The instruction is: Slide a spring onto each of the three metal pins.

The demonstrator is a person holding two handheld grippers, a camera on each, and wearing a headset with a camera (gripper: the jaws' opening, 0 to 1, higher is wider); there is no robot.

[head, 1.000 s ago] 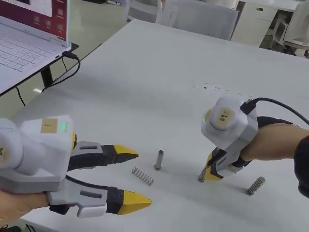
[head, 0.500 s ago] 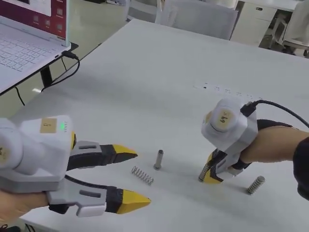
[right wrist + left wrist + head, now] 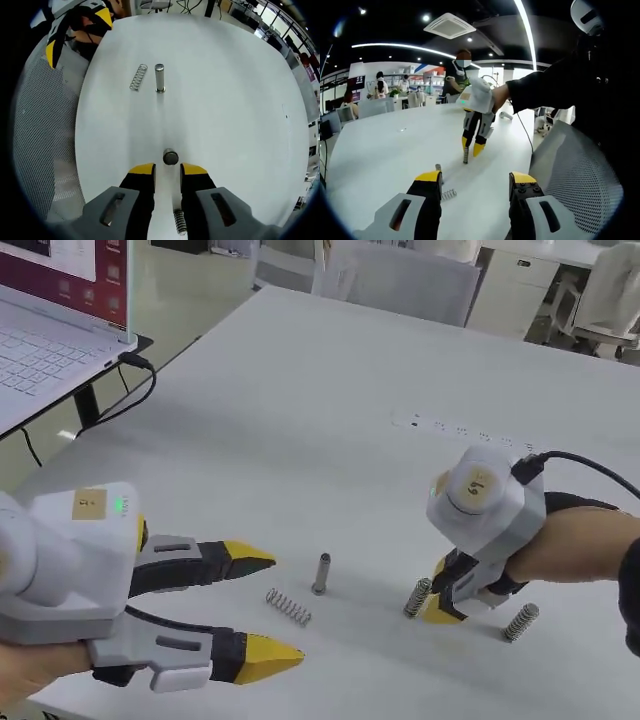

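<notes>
Two grippers, neither holding anything: your left gripper (image 3: 262, 607) is spread wide, your right gripper (image 3: 438, 608) barely parted over a sprung pin (image 3: 418, 597). The loose spring (image 3: 288, 606) lies flat just ahead of the left tips, long axis slanting far-left to near-right, beside the bare pin (image 3: 321, 573). Left's nearer. Can't tell if the far-right spring (image 3: 520, 622) hides a pin.

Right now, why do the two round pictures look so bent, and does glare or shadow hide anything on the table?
Head view: soft even light, sharp, only faint shadows under the bare pin and right gripper. Left gripper view: fisheye lens bows the table edge; ceiling strips glare white. Right gripper view: same bending, table curves round, yet the loose spring is crisp.
</notes>
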